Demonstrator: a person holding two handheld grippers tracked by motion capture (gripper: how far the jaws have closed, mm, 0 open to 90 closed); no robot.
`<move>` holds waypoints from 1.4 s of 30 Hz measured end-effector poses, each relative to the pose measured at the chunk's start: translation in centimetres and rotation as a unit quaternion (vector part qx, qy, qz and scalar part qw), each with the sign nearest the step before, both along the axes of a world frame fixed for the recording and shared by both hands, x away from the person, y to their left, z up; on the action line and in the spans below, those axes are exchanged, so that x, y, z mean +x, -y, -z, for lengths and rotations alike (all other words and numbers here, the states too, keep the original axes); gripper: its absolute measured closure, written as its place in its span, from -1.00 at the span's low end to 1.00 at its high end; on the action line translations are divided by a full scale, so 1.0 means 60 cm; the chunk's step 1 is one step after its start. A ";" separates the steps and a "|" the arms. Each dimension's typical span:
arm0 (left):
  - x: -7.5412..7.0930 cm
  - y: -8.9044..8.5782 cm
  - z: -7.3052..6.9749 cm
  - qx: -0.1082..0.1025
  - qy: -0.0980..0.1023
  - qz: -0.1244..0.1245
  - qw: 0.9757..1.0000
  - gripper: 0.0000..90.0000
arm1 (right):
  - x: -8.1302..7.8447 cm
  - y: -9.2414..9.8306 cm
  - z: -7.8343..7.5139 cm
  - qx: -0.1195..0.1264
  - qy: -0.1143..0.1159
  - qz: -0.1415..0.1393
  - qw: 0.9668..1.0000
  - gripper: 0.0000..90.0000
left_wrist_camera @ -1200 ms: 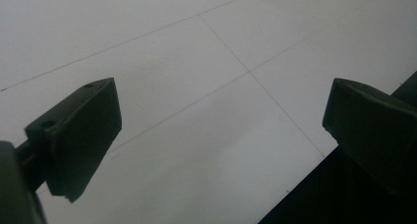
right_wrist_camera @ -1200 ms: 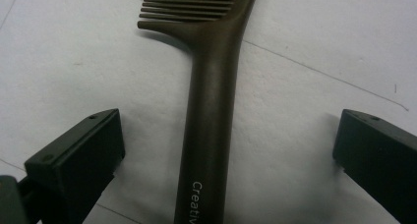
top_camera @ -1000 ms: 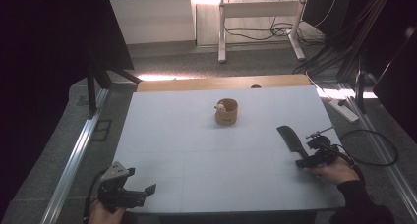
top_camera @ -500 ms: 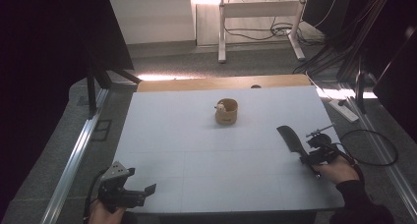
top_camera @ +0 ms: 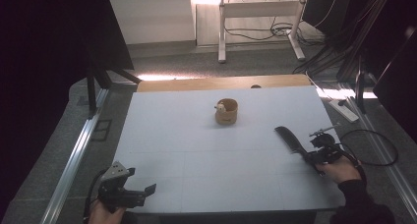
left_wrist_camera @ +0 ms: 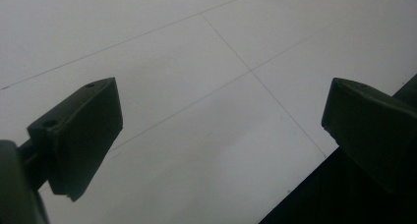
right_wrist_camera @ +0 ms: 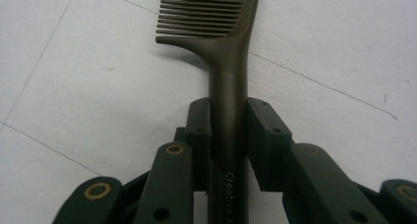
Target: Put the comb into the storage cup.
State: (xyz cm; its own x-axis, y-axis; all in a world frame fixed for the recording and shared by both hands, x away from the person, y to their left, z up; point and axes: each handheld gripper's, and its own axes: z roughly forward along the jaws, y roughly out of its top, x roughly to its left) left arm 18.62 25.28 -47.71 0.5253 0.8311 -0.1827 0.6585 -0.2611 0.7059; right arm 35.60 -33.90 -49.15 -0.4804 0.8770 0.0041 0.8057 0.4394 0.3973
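Gripping the dark plastic comb [right_wrist_camera: 227, 47] by its handle.
The right gripper [right_wrist_camera: 229, 135], jaws just closing, is pinching it on the white table [top_camera: 196, 150].

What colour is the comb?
Dark brown, nearly black; the comb shows best in the right gripper view.

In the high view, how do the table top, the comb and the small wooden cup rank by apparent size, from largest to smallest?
1. Table top, by far the largest.
2. Comb and wooden cup: they look about alike, the comb longer and thinner, the cup farther away, so I leave them unranked.

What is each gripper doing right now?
Left gripper: open, holding nothing.
Right gripper: jaws just closed on the dark plastic comb by its handle.
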 end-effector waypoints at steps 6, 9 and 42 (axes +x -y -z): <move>0.000 0.000 -0.001 -0.001 0.001 0.002 1.000 -0.96 | -0.003 0.000 -0.001 -0.002 0.009 -0.004 1.000 0.62; 0.000 -0.002 -0.001 -0.003 0.002 0.001 1.000 -0.98 | -0.005 0.001 -0.004 0.000 0.018 -0.005 1.000 0.62; 0.029 0.046 -0.020 -0.029 0.026 0.061 0.997 -1.00 | -0.055 -0.003 -0.046 0.022 0.108 -0.066 0.992 0.62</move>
State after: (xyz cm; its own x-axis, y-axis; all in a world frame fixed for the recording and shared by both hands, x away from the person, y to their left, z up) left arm 20.37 22.52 -46.49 0.6320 0.7490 -0.1990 0.5862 -0.2940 0.7549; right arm 32.27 -33.71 -46.41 -0.5842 0.8082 -0.0740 0.6365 0.5129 0.5760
